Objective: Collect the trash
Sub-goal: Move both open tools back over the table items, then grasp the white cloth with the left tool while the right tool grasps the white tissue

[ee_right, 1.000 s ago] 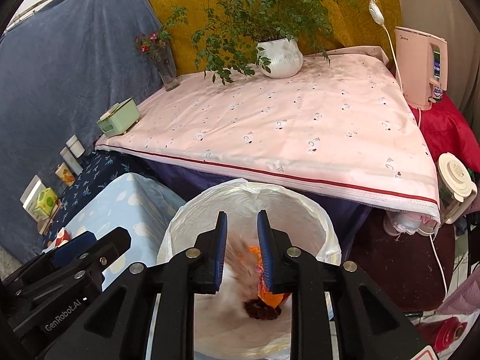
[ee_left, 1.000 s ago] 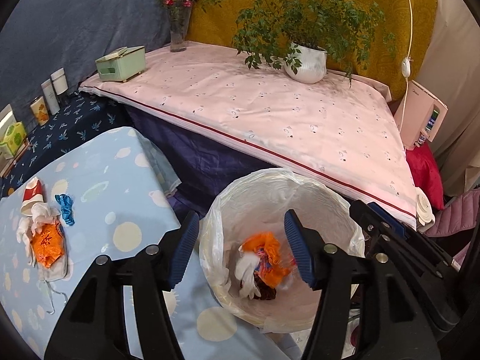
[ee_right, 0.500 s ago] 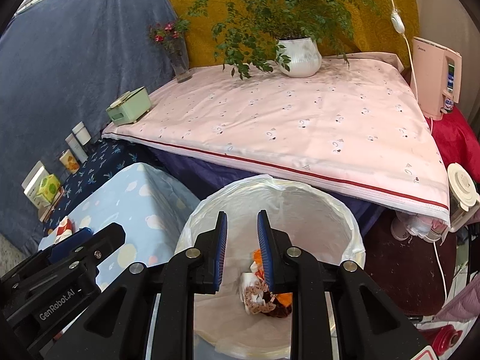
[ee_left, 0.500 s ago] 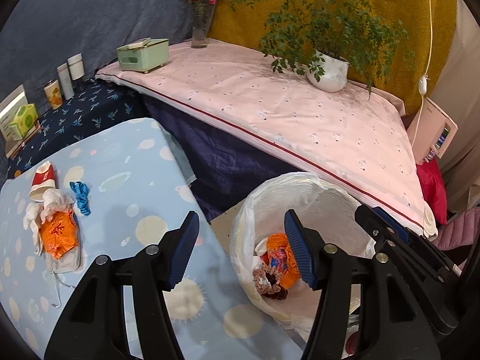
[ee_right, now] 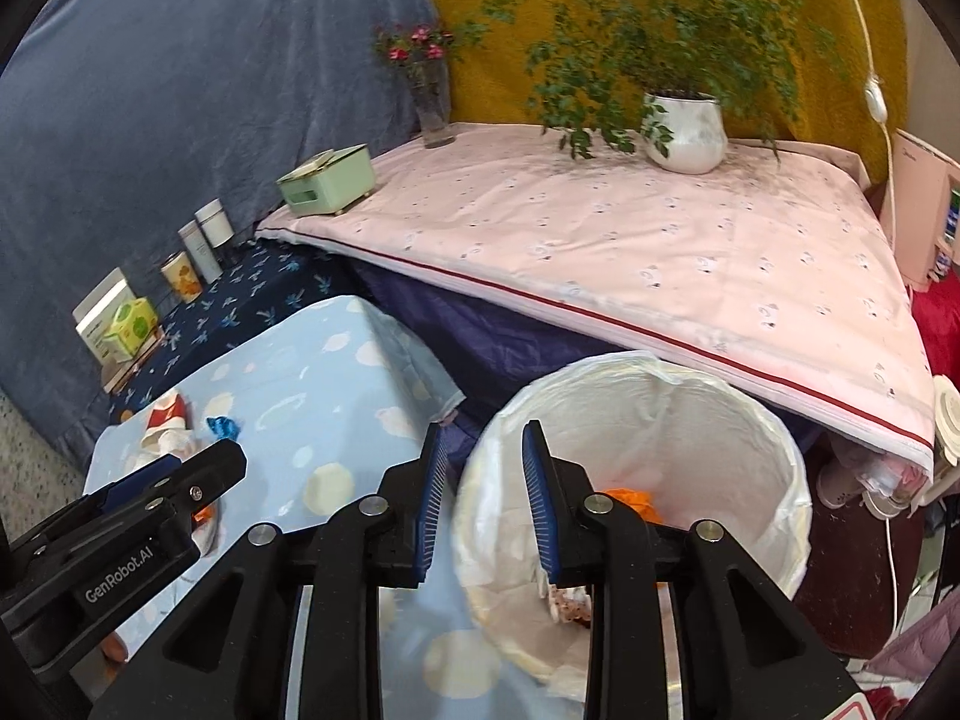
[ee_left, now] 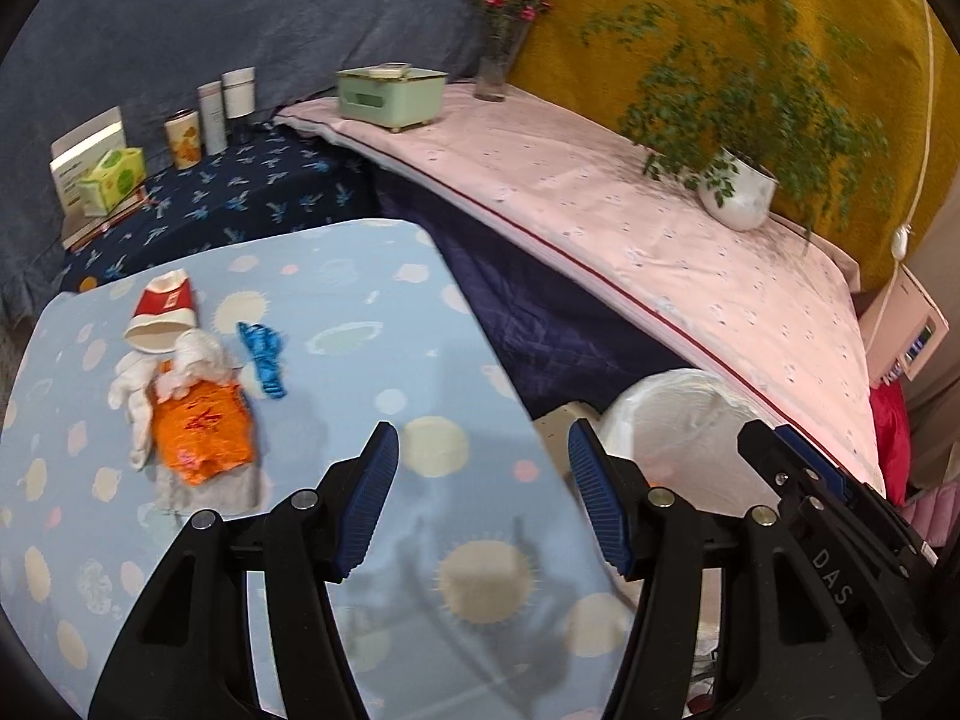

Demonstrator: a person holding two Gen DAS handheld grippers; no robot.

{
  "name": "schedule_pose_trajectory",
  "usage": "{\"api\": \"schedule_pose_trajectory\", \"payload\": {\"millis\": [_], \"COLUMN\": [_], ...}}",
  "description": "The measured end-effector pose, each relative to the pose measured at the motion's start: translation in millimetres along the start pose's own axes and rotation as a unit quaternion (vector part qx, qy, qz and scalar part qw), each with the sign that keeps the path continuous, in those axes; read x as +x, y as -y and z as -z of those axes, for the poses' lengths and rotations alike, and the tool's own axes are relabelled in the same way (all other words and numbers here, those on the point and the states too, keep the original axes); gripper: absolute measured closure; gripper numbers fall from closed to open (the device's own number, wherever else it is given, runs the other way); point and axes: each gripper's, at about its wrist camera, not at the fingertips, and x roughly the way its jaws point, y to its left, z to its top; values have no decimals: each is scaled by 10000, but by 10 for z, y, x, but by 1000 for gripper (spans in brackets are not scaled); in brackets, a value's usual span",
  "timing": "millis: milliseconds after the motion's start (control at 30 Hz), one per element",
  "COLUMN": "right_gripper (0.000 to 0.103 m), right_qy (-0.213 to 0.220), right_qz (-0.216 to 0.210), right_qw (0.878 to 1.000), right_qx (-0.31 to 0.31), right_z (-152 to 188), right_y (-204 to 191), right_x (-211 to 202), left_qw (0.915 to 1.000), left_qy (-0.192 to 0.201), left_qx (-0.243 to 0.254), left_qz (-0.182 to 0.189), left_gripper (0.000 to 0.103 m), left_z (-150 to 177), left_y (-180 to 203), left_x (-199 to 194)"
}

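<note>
Risk: lined bin [ee_right: 780, 516] stands just off blue table's [ee_left: 360, 300] right edge; careless swing could snag liner.
Trash pile on table far left: orange wrapper [ee_left: 201, 426], white tissue [ee_left: 192, 357], paper cup [ee_left: 162, 312], blue scrap [ee_left: 264, 351].
Left gripper [ee_left: 480, 504] wide open, empty, pile well apart, far-left of it.
Right gripper [ee_right: 480, 498] part open, empty, over bin rim.

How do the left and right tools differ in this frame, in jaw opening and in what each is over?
The left tool has its jaws spread wide; the right tool has its jaws much closer, with a narrow gap. The left tool is over the light blue tablecloth, angled toward the leftover trash pile; the right tool sits at the rim of the lined bin. Both are empty, with black arms and ribbed blue pads.
</note>
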Motion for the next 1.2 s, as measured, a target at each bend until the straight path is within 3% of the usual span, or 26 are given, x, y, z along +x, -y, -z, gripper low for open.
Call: {"api": "schedule_pose_trajectory", "payload": {"millis": [367, 833, 967, 1200], "right_gripper": [73, 71, 70, 64], "right_qy": [-193, -616, -724, -903], "right_qz": [-389, -874, -991, -1228], "right_qw": [9970, 9865, 9833, 9784], "right_qx": [-634, -1237, -1345, -1396], "right_z": [140, 338, 333, 273], "right_y": [-803, -1796, -2059, -2458], "right_x": [84, 464, 659, 1081], "left_qw": [9957, 9795, 9756, 9698], "left_qy": [1, -190, -300, -508], "left_qx": [-787, -1693, -1918, -2330], "left_qz": [-498, -1076, -1026, -509], "left_gripper": [43, 32, 32, 32], "left_z": [79, 218, 186, 82], "left_y": [-974, -2217, -2467, -2754], "left_x": [-87, 20, 156, 503]}}
